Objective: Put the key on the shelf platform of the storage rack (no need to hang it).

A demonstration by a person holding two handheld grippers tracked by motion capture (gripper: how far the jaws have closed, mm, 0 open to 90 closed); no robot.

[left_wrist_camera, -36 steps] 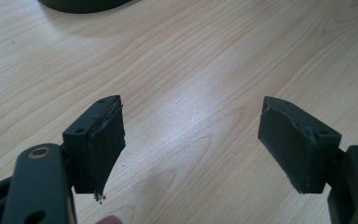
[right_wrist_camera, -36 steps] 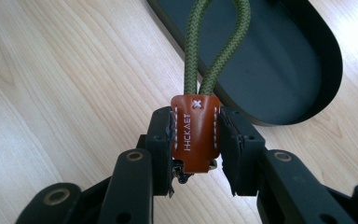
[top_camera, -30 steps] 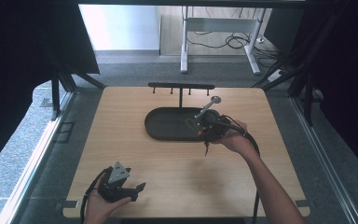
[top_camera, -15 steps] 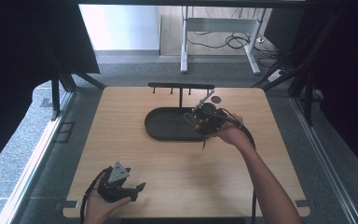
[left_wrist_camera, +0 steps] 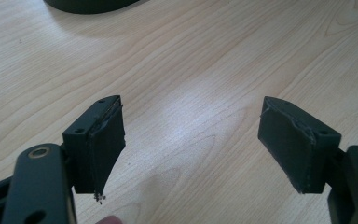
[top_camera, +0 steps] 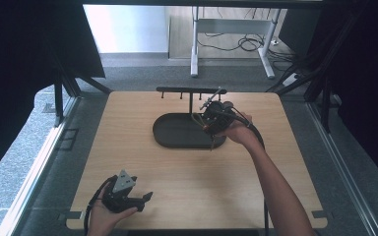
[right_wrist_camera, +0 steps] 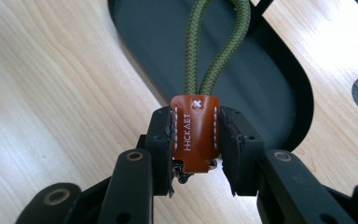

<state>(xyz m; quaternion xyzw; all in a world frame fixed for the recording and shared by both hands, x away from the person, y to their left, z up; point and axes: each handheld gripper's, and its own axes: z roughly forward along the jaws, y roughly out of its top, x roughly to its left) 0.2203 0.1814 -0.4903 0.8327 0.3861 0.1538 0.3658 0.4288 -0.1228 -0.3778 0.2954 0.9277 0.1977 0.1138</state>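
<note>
tray mid-table, rack behind it

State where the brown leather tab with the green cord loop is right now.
The brown leather tab sits clamped in the right tool, above the dark oval tray.

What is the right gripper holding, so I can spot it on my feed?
Start at the dark oval tray in the far half of the wooden table. Over its right end sits the right gripper, clamped on a brown leather tab. White stitching, stamped letters and a green cord loop mark it out.
</note>
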